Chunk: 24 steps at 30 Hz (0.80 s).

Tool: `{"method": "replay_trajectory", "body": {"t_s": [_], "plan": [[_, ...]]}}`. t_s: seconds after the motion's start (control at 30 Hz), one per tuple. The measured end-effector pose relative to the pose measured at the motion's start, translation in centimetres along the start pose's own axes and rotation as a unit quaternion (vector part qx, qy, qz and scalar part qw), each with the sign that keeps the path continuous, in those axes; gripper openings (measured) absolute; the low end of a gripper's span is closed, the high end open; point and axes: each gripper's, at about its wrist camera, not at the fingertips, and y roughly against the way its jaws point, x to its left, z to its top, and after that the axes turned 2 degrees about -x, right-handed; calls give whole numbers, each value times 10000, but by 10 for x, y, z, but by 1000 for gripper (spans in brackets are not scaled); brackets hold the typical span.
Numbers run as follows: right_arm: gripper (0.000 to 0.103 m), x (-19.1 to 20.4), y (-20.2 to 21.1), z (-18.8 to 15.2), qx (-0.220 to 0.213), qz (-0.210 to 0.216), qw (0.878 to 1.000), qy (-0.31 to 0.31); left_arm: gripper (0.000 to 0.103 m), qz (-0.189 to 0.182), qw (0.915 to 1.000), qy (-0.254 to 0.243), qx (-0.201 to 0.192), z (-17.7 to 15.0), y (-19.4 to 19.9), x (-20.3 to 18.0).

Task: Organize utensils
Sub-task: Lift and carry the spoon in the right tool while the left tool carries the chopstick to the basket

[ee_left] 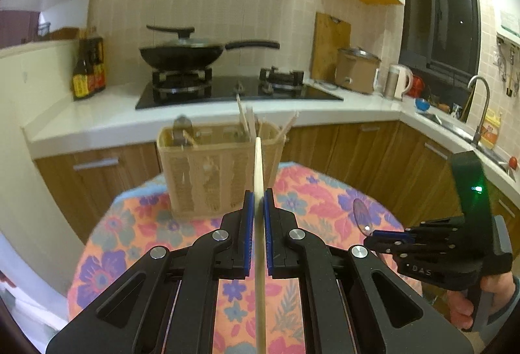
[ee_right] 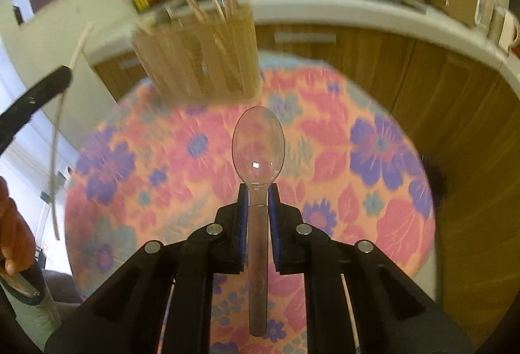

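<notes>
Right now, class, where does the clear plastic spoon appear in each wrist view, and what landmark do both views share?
Left wrist view: the clear plastic spoon is at lower right, held by the right gripper.
Right wrist view: the spoon is at centre, bowl forward, clamped in the right gripper.
Shared landmark: the woven beige utensil basket on the floral tablecloth.

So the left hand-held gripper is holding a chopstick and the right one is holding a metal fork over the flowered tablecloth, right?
Not quite. The right hand-held gripper holds a clear plastic spoon, not a metal fork, as the right wrist view shows. The left hand-held gripper does hold a chopstick, over the flowered tablecloth.
</notes>
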Motion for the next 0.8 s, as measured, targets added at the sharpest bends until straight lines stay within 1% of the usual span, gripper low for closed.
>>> {"method": "replay_trajectory", "body": {"t_s": [0.07, 0.13, 0.17, 0.2, 0.27, 0.3, 0.33, 0.37, 0.43, 0.5, 0.63, 0.73, 0.77, 0.8], "plan": [[10, 3, 12, 9, -334, 24, 9994, 36, 4, -4, 10000, 17, -83, 7, 4, -1], [10, 3, 25, 16, -612, 133, 9980, 43, 4, -126, 9998, 40, -148, 15, 5, 2], [10, 3, 34, 23, -844, 174, 9963, 42, 4, -254, 9995, 71, -175, 17, 5, 5], [10, 4, 40, 28, -1010, 205, 9947, 44, 4, -549, 9980, 108, -288, 22, 7, 12], [10, 2, 48, 39, -1264, 247, 9917, 34, 4, -772, 9958, 198, -442, 27, 8, 22], [10, 2, 50, 45, -1368, 196, 9904, 22, 4, -837, 9949, 283, -496, 31, 8, 28], [10, 3, 51, 53, -1460, 111, 9892, 14, 4, -850, 9942, 345, -569, 35, 8, 33], [10, 3, 51, 58, -1520, 129, 9883, -7, 4, -836, 9937, 371, -652, 39, 8, 37], [10, 2, 48, 73, -1650, 359, 9856, -75, 4, -807, 9931, 384, -753, 48, 5, 42], [10, 3, 45, 86, -1764, 372, 9836, -86, 4, -808, 9921, 402, -869, 57, -1, 48], [10, 9, 38, 121, -2027, 320, 9787, -41, 4, -945, 9865, 685, -1147, 84, -9, 64], [10, 10, 36, 147, -2221, 354, 9744, -3, 4, -943, 9832, 719, -1387, 108, -15, 66], [10, 9, 36, 158, -2342, 349, 9716, 4, 4, -900, 9832, 669, -1442, 115, -21, 62], [10, 9, 35, 168, -2478, 287, 9684, 26, 4, -761, 9839, 589, -1506, 122, -27, 57]]}}
